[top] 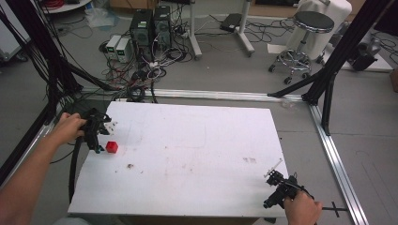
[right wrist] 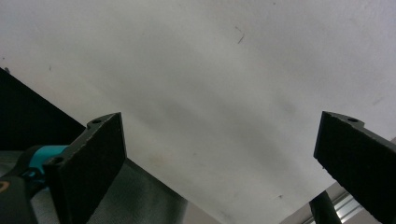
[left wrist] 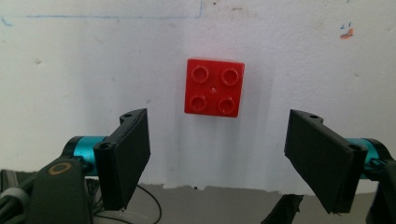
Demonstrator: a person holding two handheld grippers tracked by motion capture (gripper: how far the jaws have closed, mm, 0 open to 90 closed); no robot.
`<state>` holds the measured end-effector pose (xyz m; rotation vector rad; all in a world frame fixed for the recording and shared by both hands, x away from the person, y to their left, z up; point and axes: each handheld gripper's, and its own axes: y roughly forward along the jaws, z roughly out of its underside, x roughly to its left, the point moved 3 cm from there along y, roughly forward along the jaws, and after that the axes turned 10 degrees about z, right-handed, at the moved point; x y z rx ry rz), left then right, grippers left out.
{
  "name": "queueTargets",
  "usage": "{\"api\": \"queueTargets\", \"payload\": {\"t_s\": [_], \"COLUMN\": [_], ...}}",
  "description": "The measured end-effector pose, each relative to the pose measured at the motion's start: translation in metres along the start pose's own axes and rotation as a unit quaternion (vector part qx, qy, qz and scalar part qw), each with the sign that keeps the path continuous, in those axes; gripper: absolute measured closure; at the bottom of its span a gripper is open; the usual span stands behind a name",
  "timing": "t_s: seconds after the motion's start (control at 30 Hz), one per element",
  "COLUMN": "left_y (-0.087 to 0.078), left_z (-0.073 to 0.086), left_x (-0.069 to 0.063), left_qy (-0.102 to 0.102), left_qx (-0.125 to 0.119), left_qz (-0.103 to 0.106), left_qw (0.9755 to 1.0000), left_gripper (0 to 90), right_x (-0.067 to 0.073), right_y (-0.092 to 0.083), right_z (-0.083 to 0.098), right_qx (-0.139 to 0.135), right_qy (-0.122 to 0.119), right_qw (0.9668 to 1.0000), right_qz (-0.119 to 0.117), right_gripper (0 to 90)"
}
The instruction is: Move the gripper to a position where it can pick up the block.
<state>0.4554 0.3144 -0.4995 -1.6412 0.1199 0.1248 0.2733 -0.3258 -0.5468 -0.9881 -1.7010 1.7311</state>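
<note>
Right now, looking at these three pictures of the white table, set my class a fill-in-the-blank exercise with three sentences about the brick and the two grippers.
1. The small red plastic brick has ____ round studs on top.
2. The brick lies on the white table in front of the ____ gripper, whose jaws are open.
3. The right gripper is at the table's near right corner with its jaws ____.

Missing words: four; left; open

Ahead of my left gripper (left wrist: 217, 154), only the red brick (left wrist: 214, 87) blocks; ahead of my right gripper (right wrist: 219, 163), bare white table (right wrist: 224, 70)
</note>
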Motion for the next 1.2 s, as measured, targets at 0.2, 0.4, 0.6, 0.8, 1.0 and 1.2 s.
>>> {"api": "queueTargets", "payload": {"t_s": [0.2,0.4,0.6,0.8,1.0,1.2], "left_y": [0.010,0.020,0.028,0.032,0.034,0.035], "left_z": [-0.007,-0.012,-0.011,-0.010,-0.011,-0.009], "left_x": [0.005,0.008,0.008,0.007,0.008,0.008], "left_qy": [0.023,0.029,0.029,0.029,0.026,0.023], "left_qx": [0.018,0.019,0.014,0.019,0.019,0.014], "left_qz": [0.010,0.021,0.025,0.025,0.018,0.013], "left_qw": [0.9995,0.9992,0.9992,0.9991,0.9993,0.9995], "left_gripper": [22.6,22.6,22.6,22.6,22.6,22.6], "right_x": [0.000,0.000,0.000,0.001,0.002,0.002], "right_y": [0.000,0.002,0.002,0.001,0.000,0.000], "right_z": [0.001,0.001,0.000,-0.001,-0.002,-0.002], "right_qx": [0.002,0.003,0.003,0.000,-0.001,-0.002], "right_qy": [-0.001,-0.005,-0.005,-0.005,-0.007,-0.006], "right_qw": [1.0000,1.0000,1.0000,1.0000,1.0000,1.0000], "right_qz": [0.000,-0.002,-0.003,-0.003,-0.003,-0.003], "right_gripper": [1.5,1.5,1.5,1.5,1.5,1.5]}}
